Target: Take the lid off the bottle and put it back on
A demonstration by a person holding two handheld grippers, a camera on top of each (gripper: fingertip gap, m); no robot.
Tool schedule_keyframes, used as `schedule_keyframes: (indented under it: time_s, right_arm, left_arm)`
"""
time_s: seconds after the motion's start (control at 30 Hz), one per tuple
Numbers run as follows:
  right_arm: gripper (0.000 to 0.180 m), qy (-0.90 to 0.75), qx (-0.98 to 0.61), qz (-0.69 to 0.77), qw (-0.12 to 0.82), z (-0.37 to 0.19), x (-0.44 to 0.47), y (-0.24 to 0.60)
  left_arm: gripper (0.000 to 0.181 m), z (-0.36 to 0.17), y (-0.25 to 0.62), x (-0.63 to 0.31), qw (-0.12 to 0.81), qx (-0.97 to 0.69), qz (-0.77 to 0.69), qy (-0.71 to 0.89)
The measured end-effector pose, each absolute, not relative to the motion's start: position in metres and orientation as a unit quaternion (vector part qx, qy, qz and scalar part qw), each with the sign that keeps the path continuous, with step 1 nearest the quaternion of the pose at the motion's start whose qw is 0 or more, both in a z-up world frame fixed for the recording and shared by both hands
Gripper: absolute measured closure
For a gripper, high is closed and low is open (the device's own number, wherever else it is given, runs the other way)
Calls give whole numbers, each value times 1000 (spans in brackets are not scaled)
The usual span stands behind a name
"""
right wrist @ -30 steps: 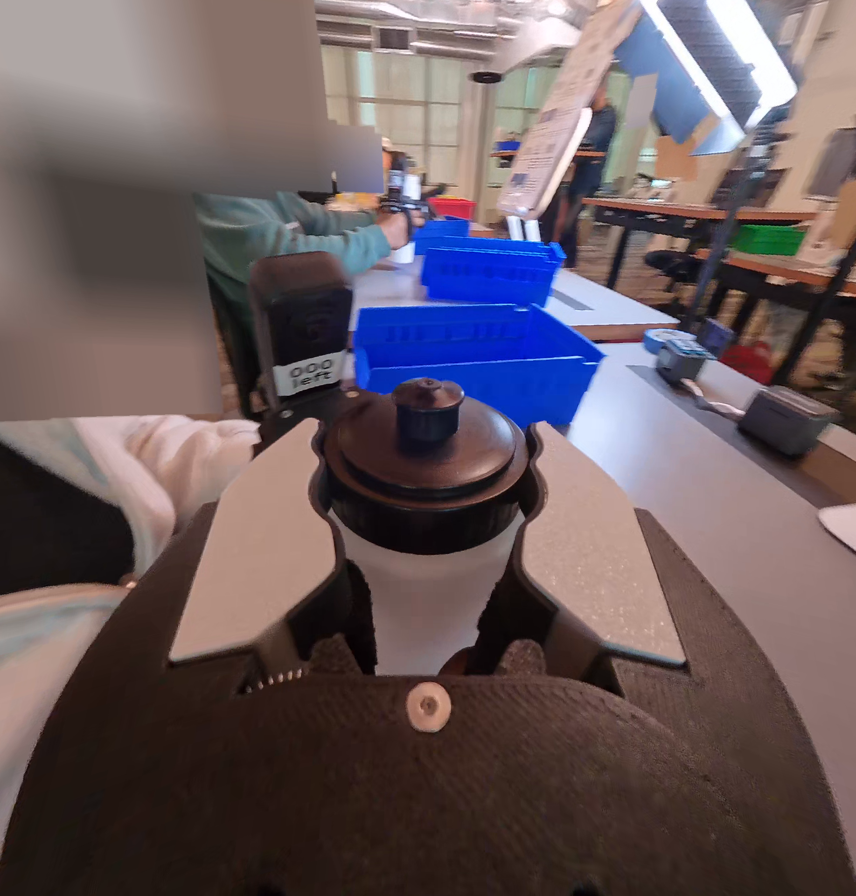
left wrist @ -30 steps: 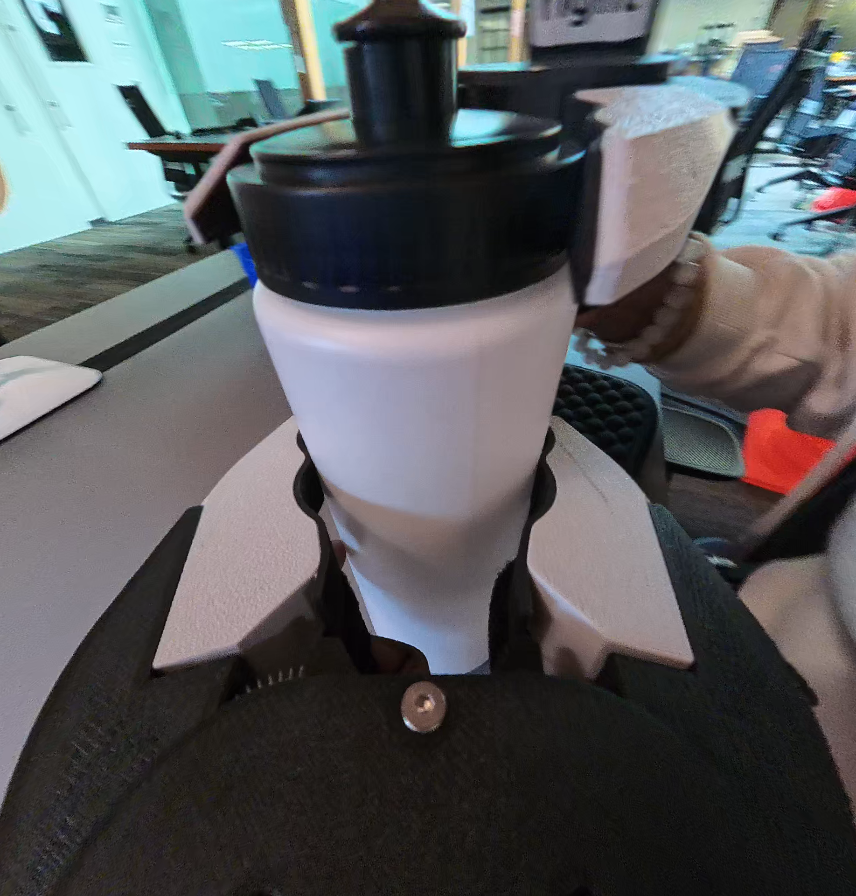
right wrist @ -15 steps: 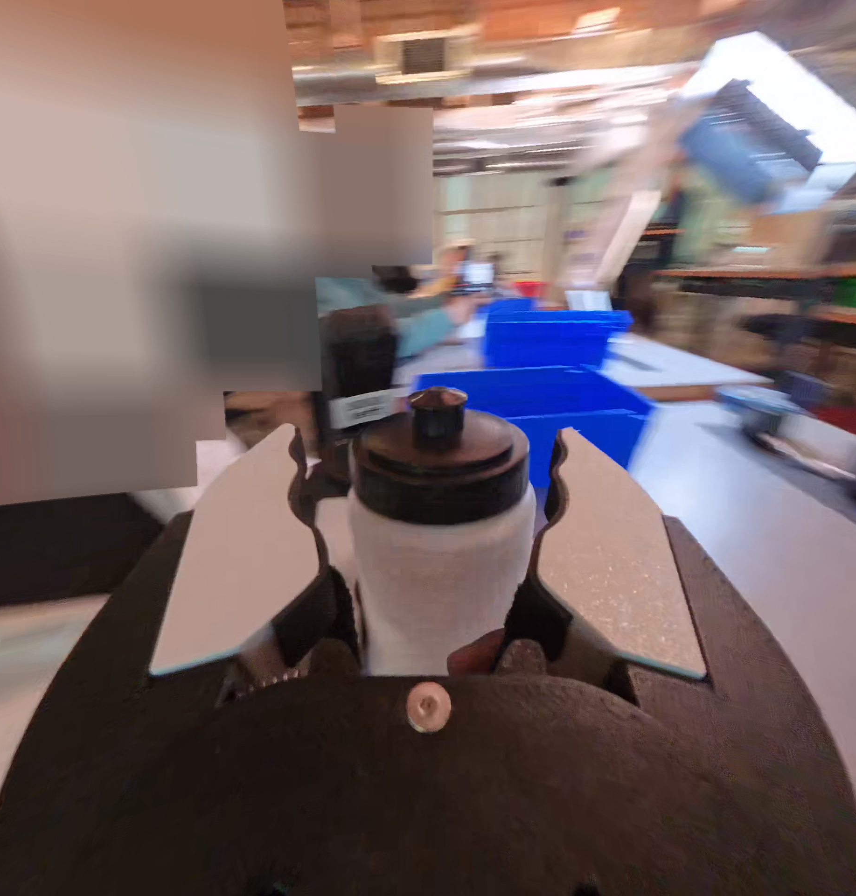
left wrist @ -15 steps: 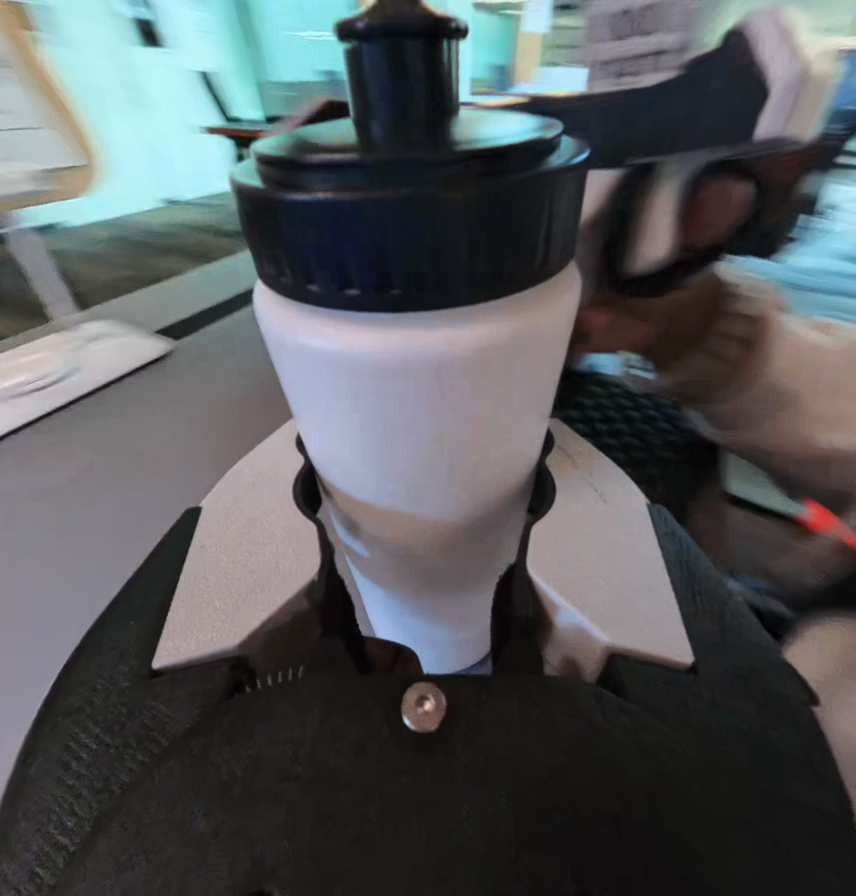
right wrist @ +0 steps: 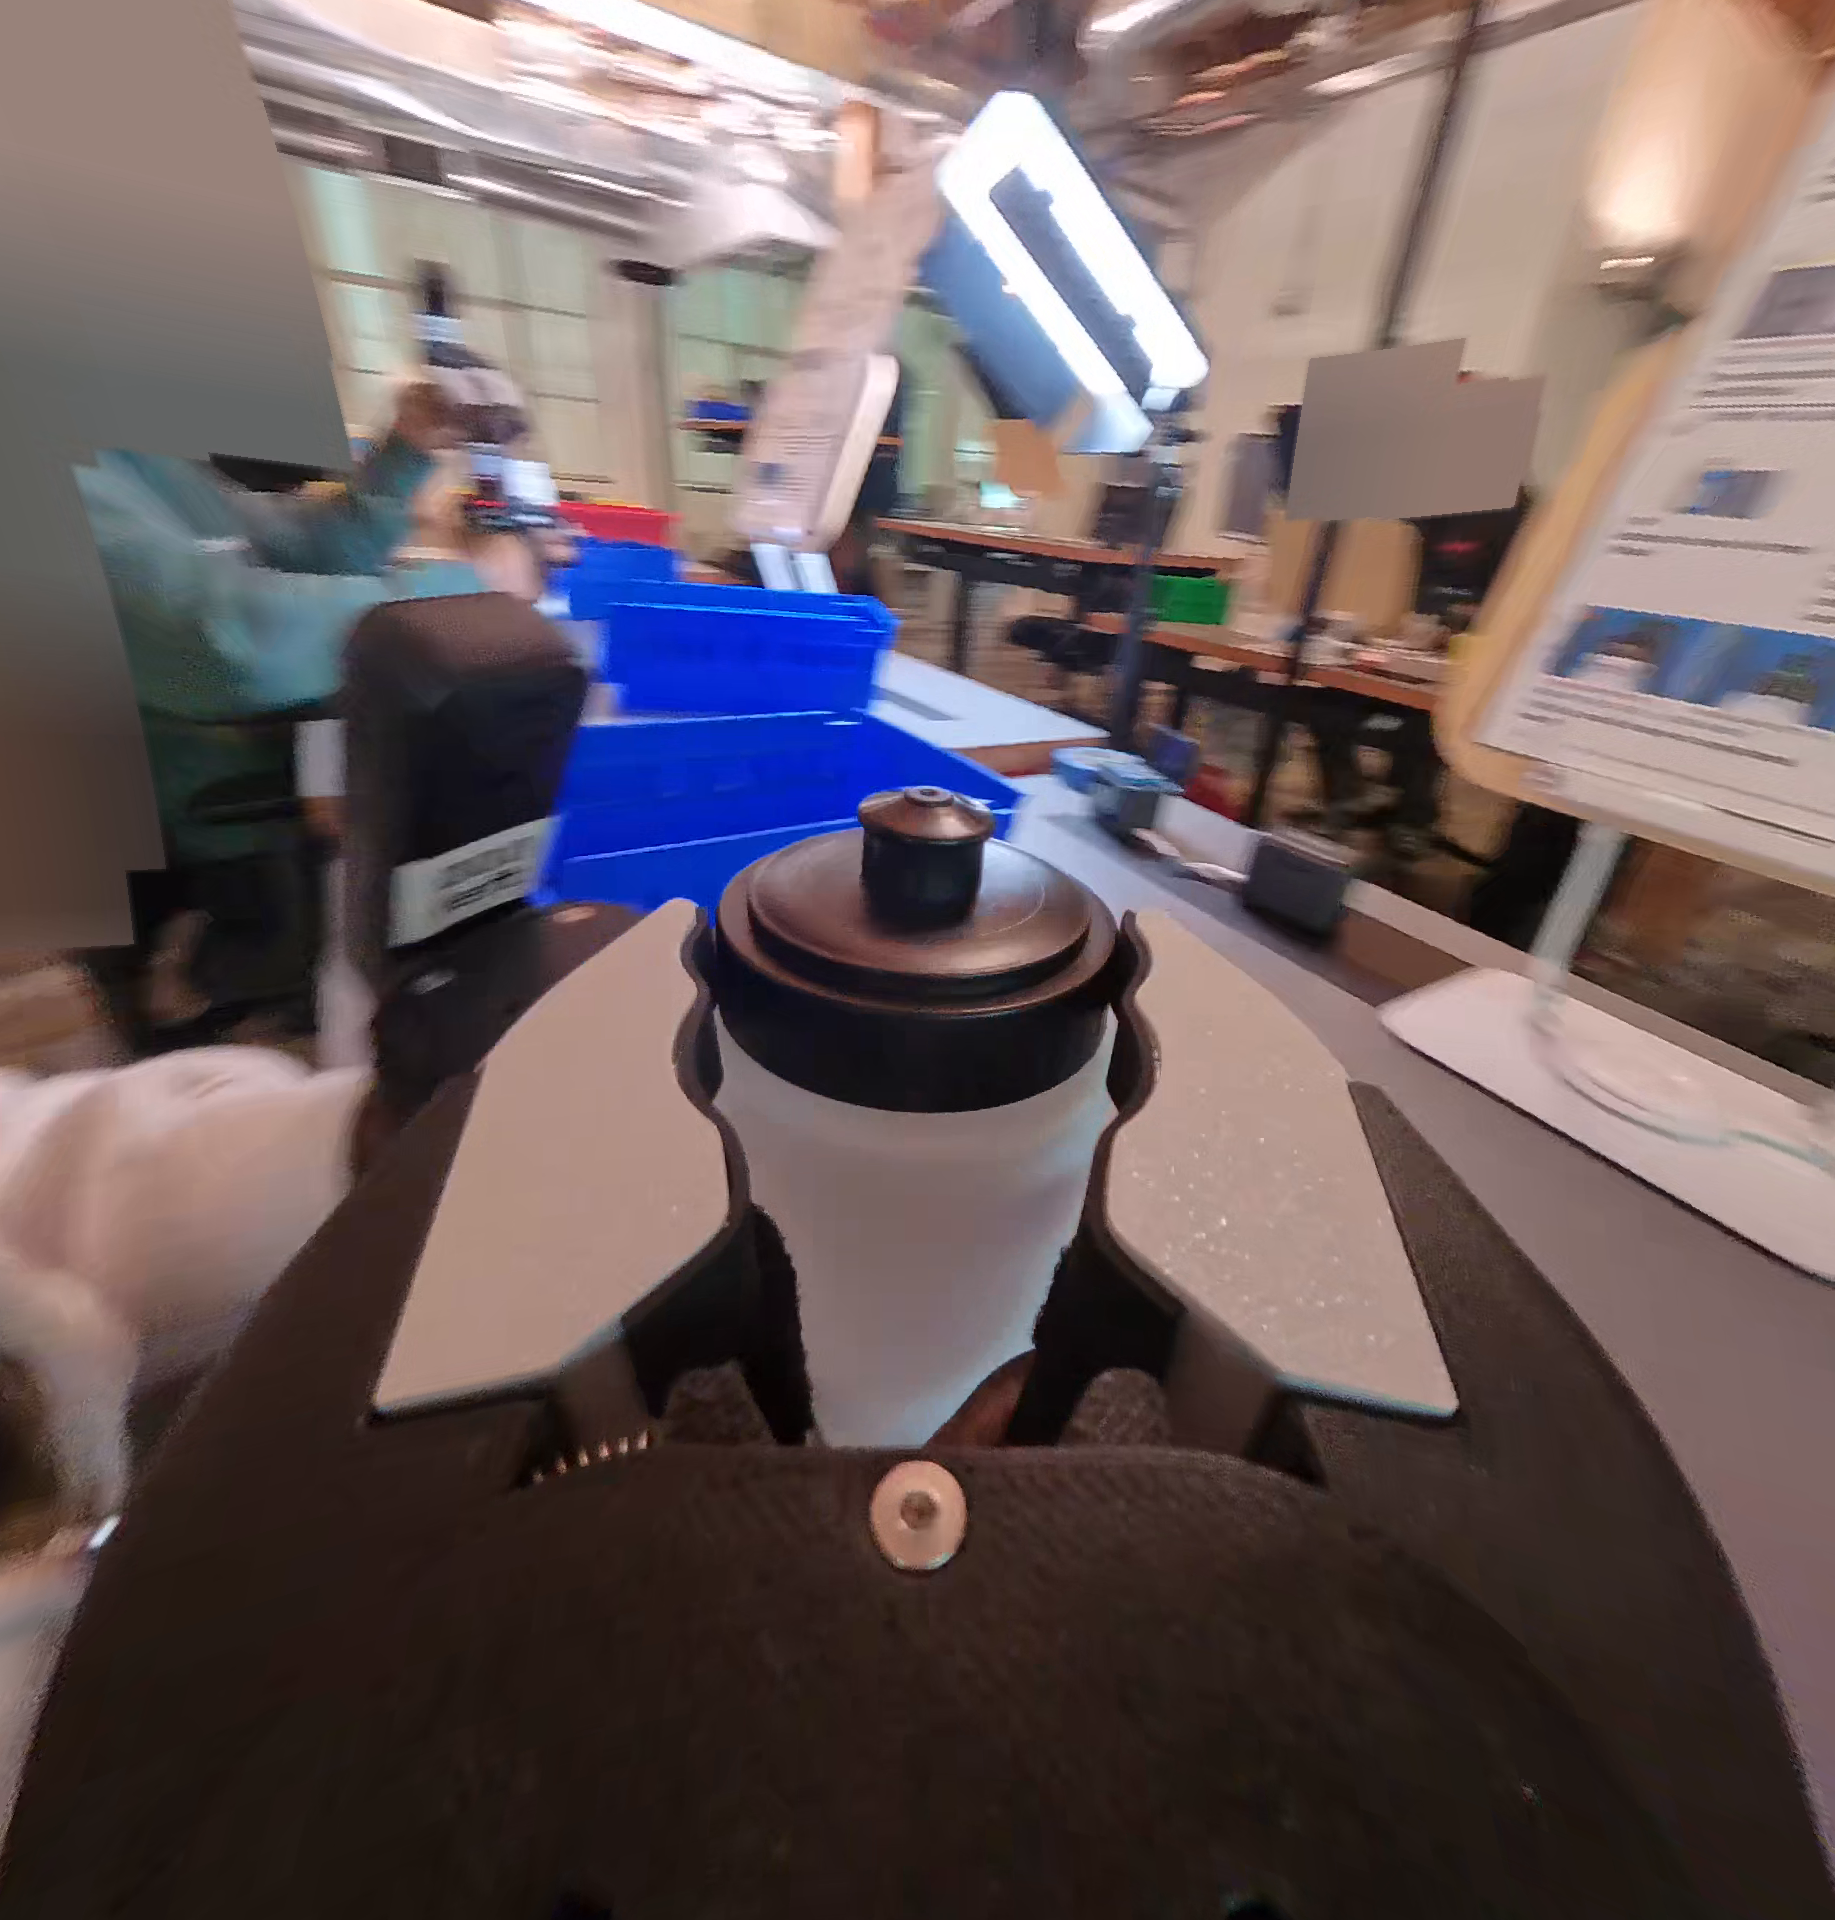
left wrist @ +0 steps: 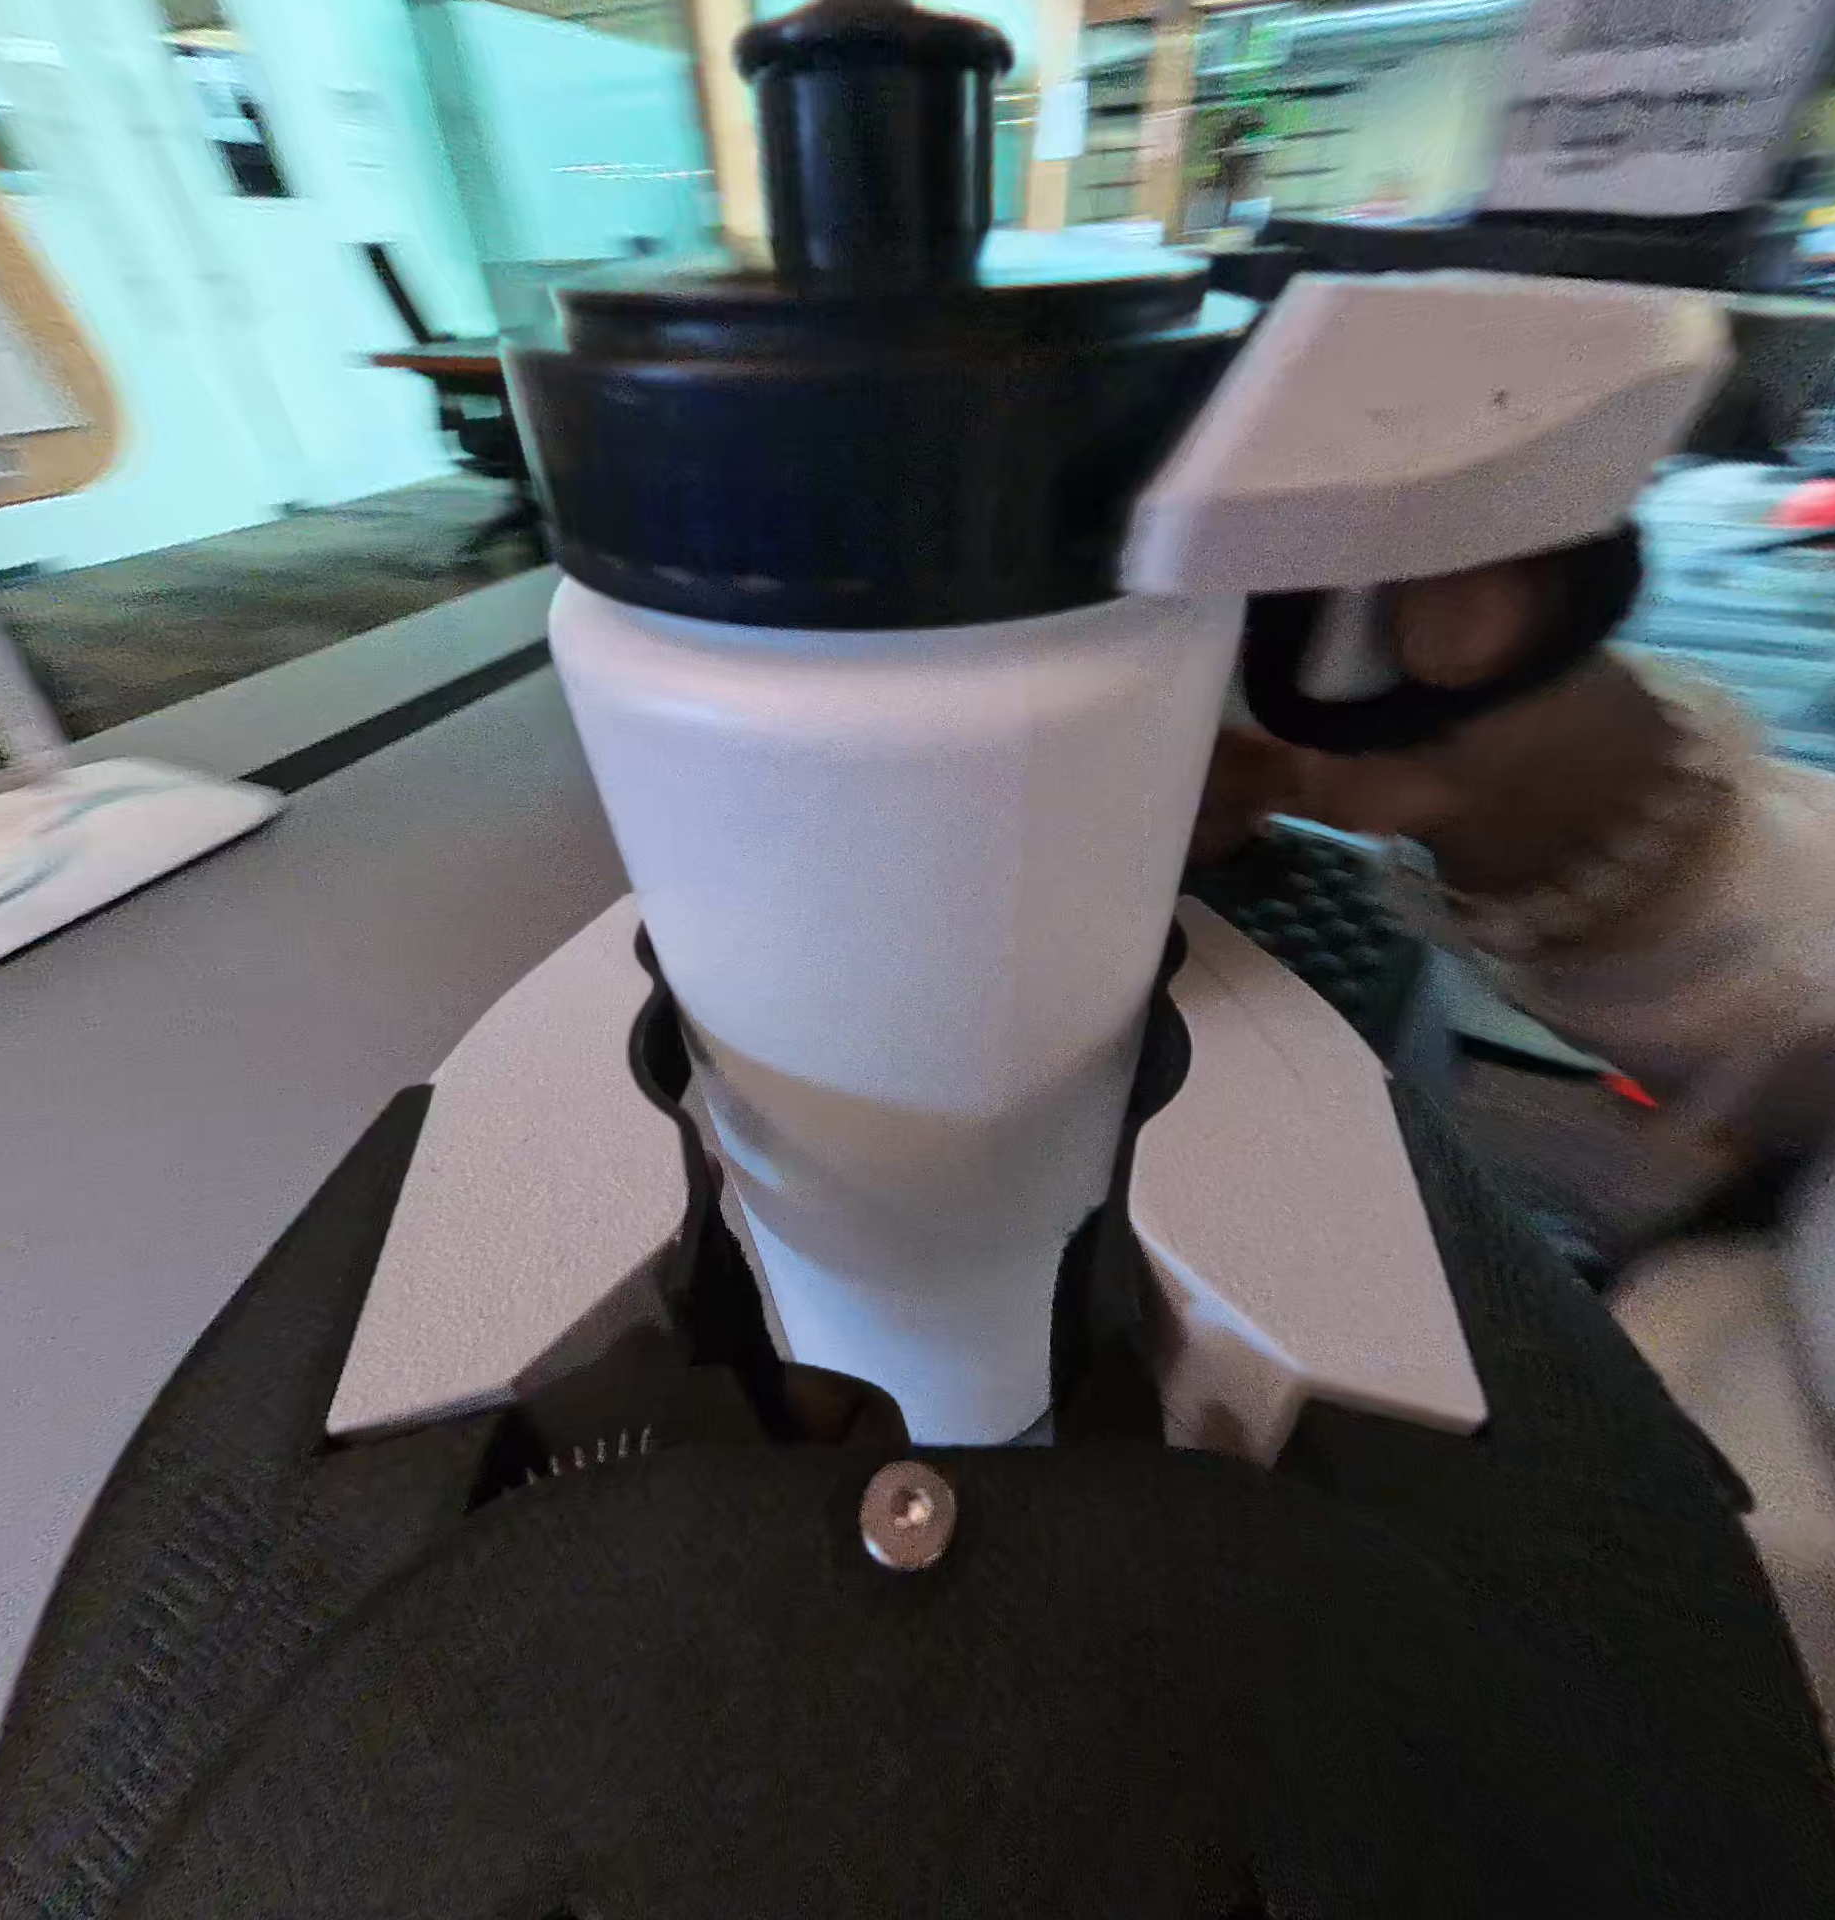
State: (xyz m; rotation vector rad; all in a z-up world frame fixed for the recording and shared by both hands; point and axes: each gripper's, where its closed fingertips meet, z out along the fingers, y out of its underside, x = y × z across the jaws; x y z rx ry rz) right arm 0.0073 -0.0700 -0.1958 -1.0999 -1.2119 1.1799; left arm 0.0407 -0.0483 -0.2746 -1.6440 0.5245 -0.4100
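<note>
The white bottle (left wrist: 892,852) is held upright above the grey table (left wrist: 217,935), clamped low on its body by the left gripper (left wrist: 908,1122) so it cannot turn; the black lid (right wrist: 913,987), seated on top, is closed upon by the right gripper (right wrist: 913,997), presumably for twisting

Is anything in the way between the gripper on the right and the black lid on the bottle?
No, nothing visible is in the way. The right gripper already has its jaws on either side of the black lid on the white bottle, with no visible gap. The left gripper holds the bottle lower down.
</note>
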Motion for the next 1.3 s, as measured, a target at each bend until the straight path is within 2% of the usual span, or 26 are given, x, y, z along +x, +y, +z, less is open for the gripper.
schedule_keyframes:
  time_s: [0.2, 0.3, 0.37, 0.43, 0.5, 0.67, 0.73, 0.77, 0.8, 0.83, 0.97, 1.17, 1.3]
  right_arm:
    - [106, -637, -258, 671, 280, -195, 26, -112]
    - [106, -644, -211, 698, 233, -194, 30, -115]
    - [106, -629, -226, 699, 254, -194, 27, -111]
    - [85, -593, -279, 678, 331, -191, 19, -95]
    - [78, -531, -350, 653, 411, -182, 17, -79]
    - [88, -415, -460, 528, 581, -177, 26, -74]
    - [83, -434, -484, 461, 604, -187, 17, -74]
    - [85, -447, -491, 441, 604, -191, 11, -74]
    - [96, -460, -498, 430, 596, -196, 6, -74]
    - [97, -457, -502, 427, 597, -196, 5, -69]
    - [102, -535, -449, 504, 509, -197, 1, -80]
    - [104, -668, -218, 661, 265, -196, 22, -120]
    - [104, -652, -195, 701, 212, -195, 21, -116]
  left_arm:
    - [94, -278, -93, 64, 523, -645, -362, 424]
    - [94, -277, -94, 65, 531, -637, -369, 419]
    - [94, -276, -88, 63, 552, -645, -355, 391]
    - [94, -277, -80, 59, 580, -662, -311, 358]
    - [94, -276, -66, 50, 615, -687, -253, 293]
    - [94, -275, -52, 34, 670, -714, -123, 161]
    - [94, -274, -50, 34, 681, -712, -102, 138]
    - [94, -274, -49, 34, 684, -711, -96, 132]
    - [94, -274, -48, 34, 685, -710, -94, 130]
    - [94, -274, -49, 34, 684, -710, -103, 134]
    - [94, -276, -58, 40, 642, -708, -198, 218]
    - [94, -279, -92, 58, 541, -664, -317, 406]
    - [94, -278, -89, 56, 556, -661, -329, 382]
